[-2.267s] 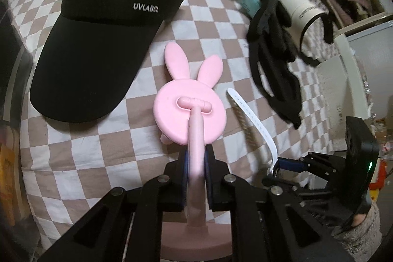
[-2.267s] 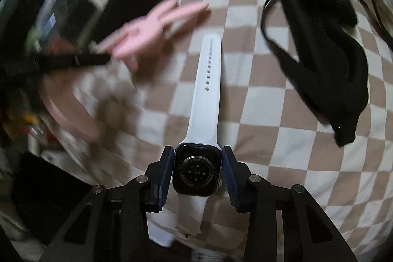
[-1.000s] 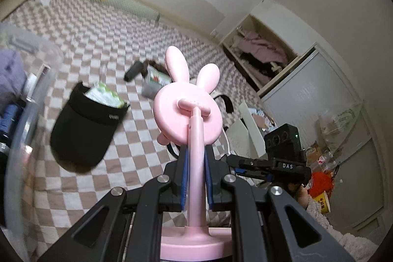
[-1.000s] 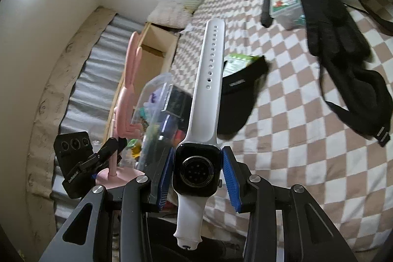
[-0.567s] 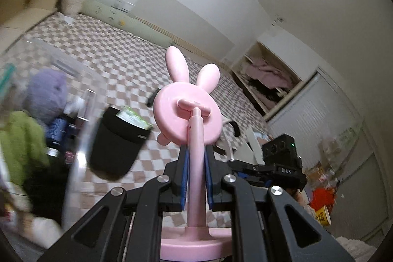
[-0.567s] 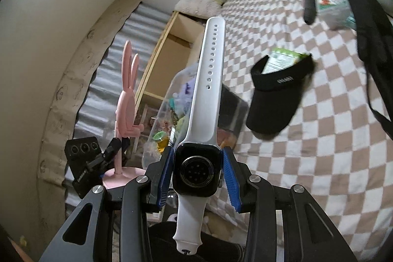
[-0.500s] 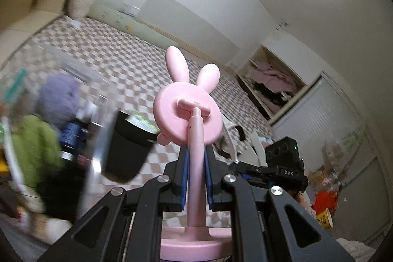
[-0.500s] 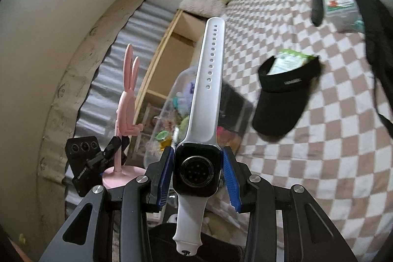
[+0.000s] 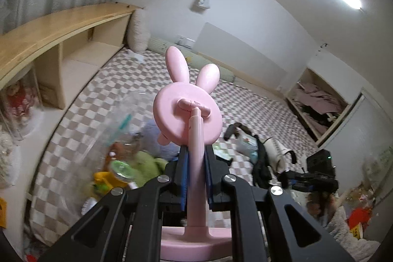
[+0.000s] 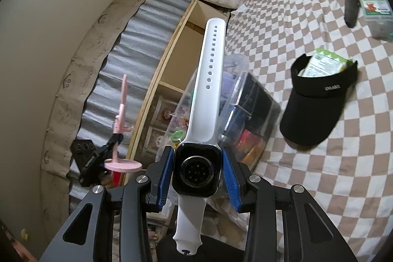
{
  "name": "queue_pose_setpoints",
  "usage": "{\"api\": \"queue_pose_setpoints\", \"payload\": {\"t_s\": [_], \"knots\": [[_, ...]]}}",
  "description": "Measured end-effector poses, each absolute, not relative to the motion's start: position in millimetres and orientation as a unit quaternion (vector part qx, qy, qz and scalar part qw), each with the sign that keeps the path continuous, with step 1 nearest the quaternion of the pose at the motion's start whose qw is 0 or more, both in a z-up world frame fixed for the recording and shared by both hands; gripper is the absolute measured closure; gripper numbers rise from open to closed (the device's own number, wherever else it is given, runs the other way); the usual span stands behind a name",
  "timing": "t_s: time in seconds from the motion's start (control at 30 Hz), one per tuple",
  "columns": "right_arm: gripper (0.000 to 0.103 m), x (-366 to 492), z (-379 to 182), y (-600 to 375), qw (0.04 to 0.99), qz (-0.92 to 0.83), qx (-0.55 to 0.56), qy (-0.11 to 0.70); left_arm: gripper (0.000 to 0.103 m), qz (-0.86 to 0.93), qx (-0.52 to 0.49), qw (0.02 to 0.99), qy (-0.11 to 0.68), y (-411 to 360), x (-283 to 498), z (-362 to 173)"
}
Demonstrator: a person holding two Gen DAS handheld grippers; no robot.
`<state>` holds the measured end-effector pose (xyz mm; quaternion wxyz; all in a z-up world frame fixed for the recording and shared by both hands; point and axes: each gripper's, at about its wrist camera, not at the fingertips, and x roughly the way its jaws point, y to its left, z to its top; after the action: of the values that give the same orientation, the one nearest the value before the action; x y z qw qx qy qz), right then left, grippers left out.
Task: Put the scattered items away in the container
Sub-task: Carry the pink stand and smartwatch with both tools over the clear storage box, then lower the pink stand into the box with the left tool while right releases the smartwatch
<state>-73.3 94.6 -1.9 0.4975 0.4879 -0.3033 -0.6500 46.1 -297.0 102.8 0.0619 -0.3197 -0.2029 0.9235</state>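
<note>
Now that both hands have swung off the checkered bed, I hold the pink bunny stand (image 9: 195, 151) clamped in my left gripper (image 9: 195, 178) just above the clear container (image 10: 248, 114), the white smartwatch (image 10: 196, 170) pinched in my right gripper (image 10: 197, 174) just short of it, ready for release.

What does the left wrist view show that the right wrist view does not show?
Only the left wrist view shows the open closet with clothes and the round back of the pink bunny stand. Only the right wrist view shows the black visor and the smartwatch clamped in the right tool. Both show the clear container, the checkered bed cover and the stand.
</note>
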Motion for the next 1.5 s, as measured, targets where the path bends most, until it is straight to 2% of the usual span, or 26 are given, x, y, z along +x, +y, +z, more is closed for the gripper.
{"api": "queue_pose_setpoints", "payload": {"t_s": [0.2, 0.43, 0.57, 0.97, 1.2, 1.33, 1.37, 1.4, 1.43, 1.47, 1.5], "knots": [[0.063, -79, 1, 79, 0.501, -0.643, 0.492, -0.305, 0.091, 0.912, -0.357, 0.054, -0.196, -323, 28, 66], [0.063, -84, 4, 45, 0.516, -0.632, 0.500, -0.292, 0.091, 0.899, -0.409, 0.047, -0.148, -346, 6, 28], [0.063, -88, 4, 24, 0.525, -0.622, 0.505, -0.287, 0.091, 0.894, -0.433, 0.045, -0.109, -348, 1, 17], [0.063, -101, -2, -50, 0.540, -0.599, 0.528, -0.265, 0.091, 0.887, -0.454, 0.051, -0.068, -355, -9, -4], [0.063, -111, -20, -80, 0.514, -0.603, 0.548, -0.269, 0.088, 0.888, -0.450, 0.051, -0.080, -366, -15, -10], [0.062, -120, -28, -86, 0.450, -0.654, 0.559, -0.241, 0.087, 0.887, -0.451, 0.047, -0.083, -366, -21, -13], [0.052, -122, -29, -87, 0.423, -0.675, 0.560, -0.225, 0.085, 0.887, -0.451, 0.045, -0.085, -365, -23, -14], [0.041, -124, -30, -87, 0.405, -0.692, 0.558, -0.215, 0.079, 0.888, -0.450, 0.041, -0.085, -365, -23, -15], [0.024, -126, -30, -87, 0.409, -0.693, 0.552, -0.220, 0.076, 0.889, -0.449, 0.038, -0.087, -366, -23, -15], [0.015, -128, -29, -87, 0.415, -0.689, 0.549, -0.227, 0.072, 0.889, -0.447, 0.036, -0.089, -367, -23, -16], [0.014, -128, -26, -87, 0.414, -0.691, 0.548, -0.225, 0.069, 0.890, -0.445, 0.032, -0.092, -368, -23, -17]]}}
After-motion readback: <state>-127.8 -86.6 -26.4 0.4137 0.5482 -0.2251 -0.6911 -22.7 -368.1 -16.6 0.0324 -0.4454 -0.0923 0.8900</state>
